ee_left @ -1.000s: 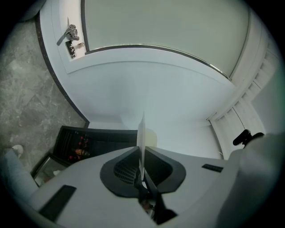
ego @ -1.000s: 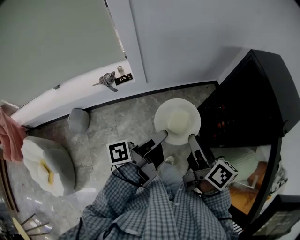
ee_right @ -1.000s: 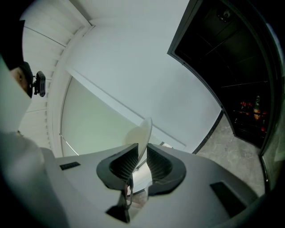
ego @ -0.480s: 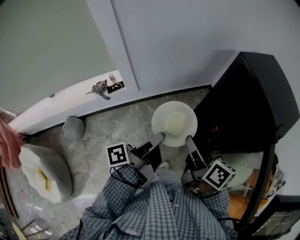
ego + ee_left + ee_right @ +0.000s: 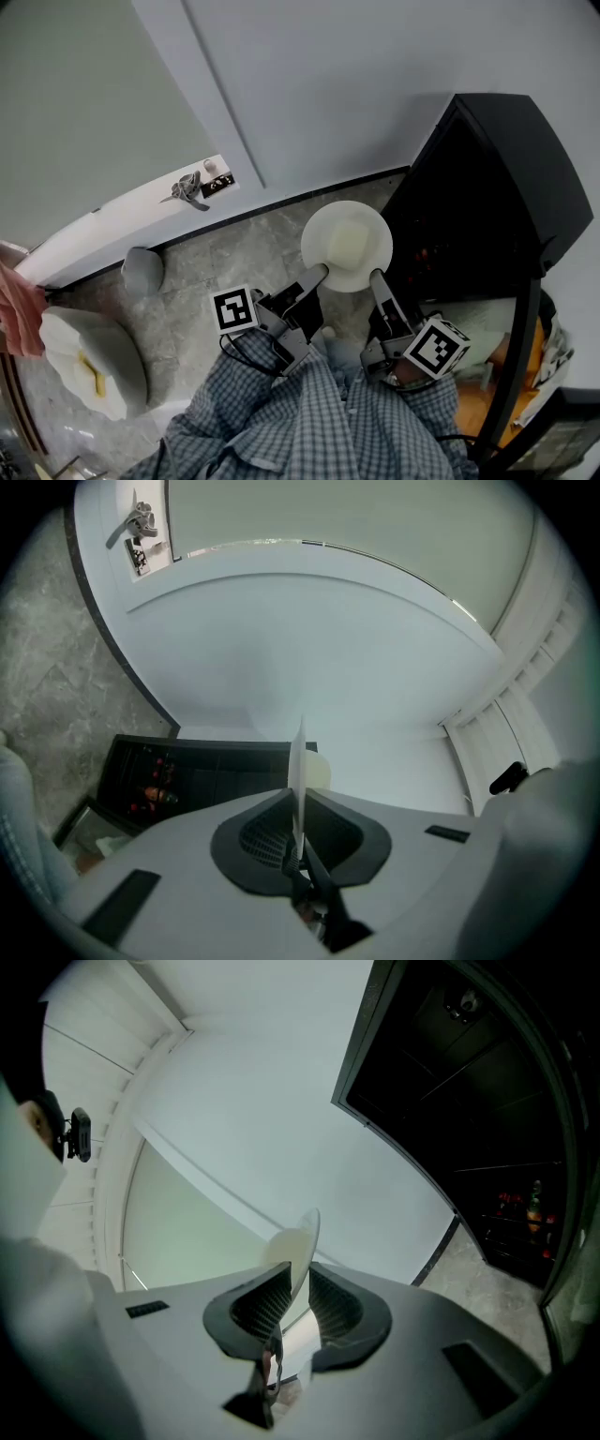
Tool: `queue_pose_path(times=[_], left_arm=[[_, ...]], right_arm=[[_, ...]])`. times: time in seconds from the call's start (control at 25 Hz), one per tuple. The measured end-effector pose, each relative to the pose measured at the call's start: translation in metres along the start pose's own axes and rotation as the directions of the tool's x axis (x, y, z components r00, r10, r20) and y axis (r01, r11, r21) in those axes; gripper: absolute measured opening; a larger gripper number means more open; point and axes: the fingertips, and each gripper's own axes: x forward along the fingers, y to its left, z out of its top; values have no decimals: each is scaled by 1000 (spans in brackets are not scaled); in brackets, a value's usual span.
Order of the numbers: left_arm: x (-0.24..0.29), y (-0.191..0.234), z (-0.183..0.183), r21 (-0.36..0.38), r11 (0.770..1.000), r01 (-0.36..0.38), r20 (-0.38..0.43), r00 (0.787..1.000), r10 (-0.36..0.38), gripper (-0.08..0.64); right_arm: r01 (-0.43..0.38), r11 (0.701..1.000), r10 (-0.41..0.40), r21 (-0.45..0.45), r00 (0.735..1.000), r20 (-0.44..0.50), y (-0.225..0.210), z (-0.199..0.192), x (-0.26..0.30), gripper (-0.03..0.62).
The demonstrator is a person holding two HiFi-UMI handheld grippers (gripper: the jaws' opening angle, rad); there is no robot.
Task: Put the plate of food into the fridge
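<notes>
**Plate pinched at two rim points; open fridge ahead on the right**

Left gripper [image 5: 298, 834]: jaws pressed onto the near-left rim of the plate [image 5: 347, 246], with the rim edge-on between the pads.

Right gripper [image 5: 294, 1309]: jaws clamped the same way on the near-right rim.

The plate sits just ahead of both grippers and spans the gap between them. It looks roughly level in the head view and is carried clear above the stone floor [image 5: 234, 253].

A pale block of food [image 5: 349, 242] lies at the plate's centre, beyond both sets of jaw tips and not touching them.

Further out, on the right gripper's outer side, the dark fridge [image 5: 506, 150] stands open. Small items [image 5: 532, 1202] sit on a shelf inside. The plate is not yet inside.

Handling (judgement):
- The plate looks ceramic: stiff, fairly weighty, glazed and so slippery, and breakable if dropped.
- The thin rim gives the pads little purchase.
- Two opposed rim holds seem the right places to take it.
- Keep it level so the food doesn't slide, and keep both pinches firm.
</notes>
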Motion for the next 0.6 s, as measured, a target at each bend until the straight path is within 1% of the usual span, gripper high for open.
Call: queue_pose_path(times=[0.28, 0.48, 0.6], left_arm=[[19, 6, -9, 1, 1000, -10, -48, 999, 10, 32], [37, 9, -7, -6, 1000, -8, -83, 996, 7, 32], [51, 10, -6, -11, 1000, -4, -114, 993, 3, 32]], right_arm=[[42, 999, -42, -10, 999, 25, -14, 13, -10, 65], [66, 998, -67, 22, 996, 66, -25, 24, -9, 66], [82, 996, -84, 22, 992, 92, -29, 35, -8, 65]])
